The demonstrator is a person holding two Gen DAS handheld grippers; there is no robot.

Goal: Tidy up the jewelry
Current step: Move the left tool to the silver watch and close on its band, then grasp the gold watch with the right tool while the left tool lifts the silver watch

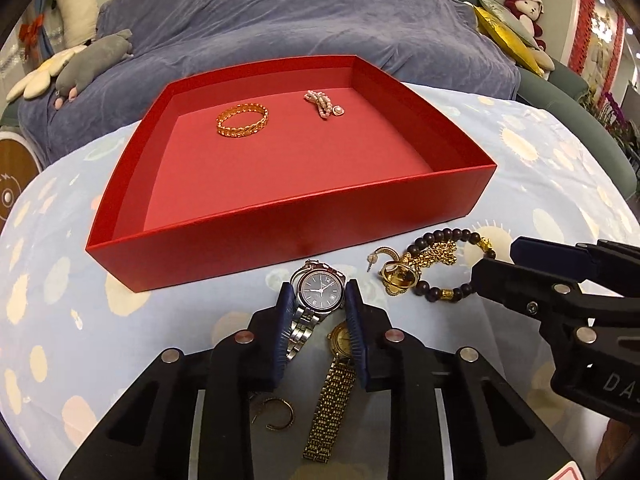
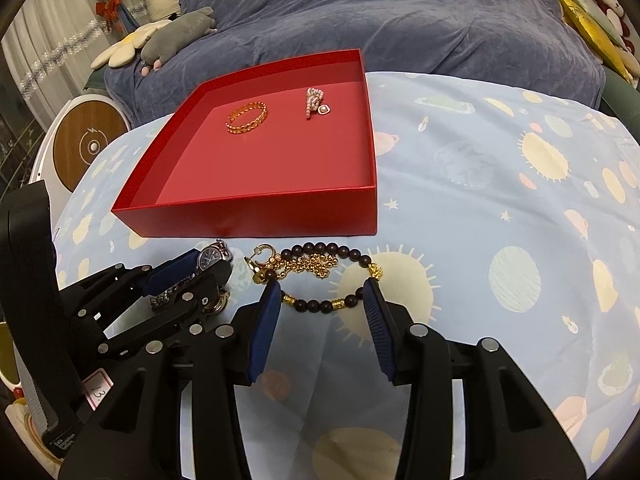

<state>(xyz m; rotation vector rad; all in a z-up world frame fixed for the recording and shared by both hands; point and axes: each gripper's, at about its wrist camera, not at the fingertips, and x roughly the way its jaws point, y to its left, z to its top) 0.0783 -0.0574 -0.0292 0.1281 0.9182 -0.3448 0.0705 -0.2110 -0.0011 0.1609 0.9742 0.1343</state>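
A red open box [image 1: 280, 236] [image 2: 256, 220] stands on the table and holds a gold bangle [image 1: 242, 119] [image 2: 247, 117] and a pink pearl piece [image 1: 323, 105] [image 2: 316, 103]. My left gripper [image 1: 320, 300] has its blue pads on both sides of a silver watch [image 1: 320, 290] [image 2: 211, 257], shut on its case. A gold watch [image 1: 335, 392] lies under it. My right gripper [image 2: 326, 290] is open around a dark bead bracelet [image 2: 320, 304] [image 1: 440, 294], with a gold chain [image 2: 316, 268] and earrings [image 1: 394, 276] beside it.
The table wears a light blue cloth [image 2: 500, 184] with suns and planets. A small hoop earring [image 1: 276, 412] lies under my left gripper. A blue-covered sofa [image 1: 320, 20] with plush toys [image 1: 96, 60] stands behind the table.
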